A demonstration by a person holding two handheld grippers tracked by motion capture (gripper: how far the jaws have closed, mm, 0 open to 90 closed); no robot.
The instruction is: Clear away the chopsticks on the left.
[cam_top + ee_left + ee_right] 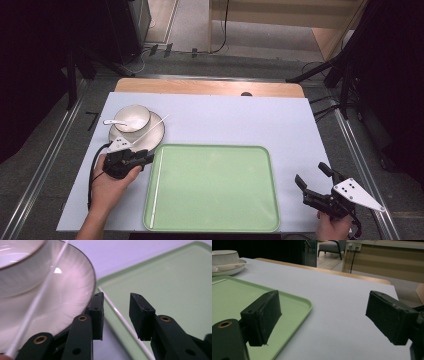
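Left gripper (142, 159) partly open, empty, at tray (270, 165) left rim.
White chopstick (156, 185) just right of fingertips, long axis along rim; right gripper (312, 180) wide open, empty, well apart.

Plate (155, 131) and bowl (133, 117): glossy cream ceramic, dark-rimmed. Tray (215, 187): matt pale-green plastic, smooth. Two chopsticks (155, 187): white, smooth, glossy. Table cover (250, 120): matt lilac sheet over a wooden table edge (210, 87). Gripper pads (141, 315): matt black, rubbery

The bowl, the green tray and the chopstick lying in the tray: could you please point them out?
bowl (133, 118), high view, inner wall.
green tray (215, 187), high view, bare floor.
chopstick (155, 187), high view, middle of the stick.
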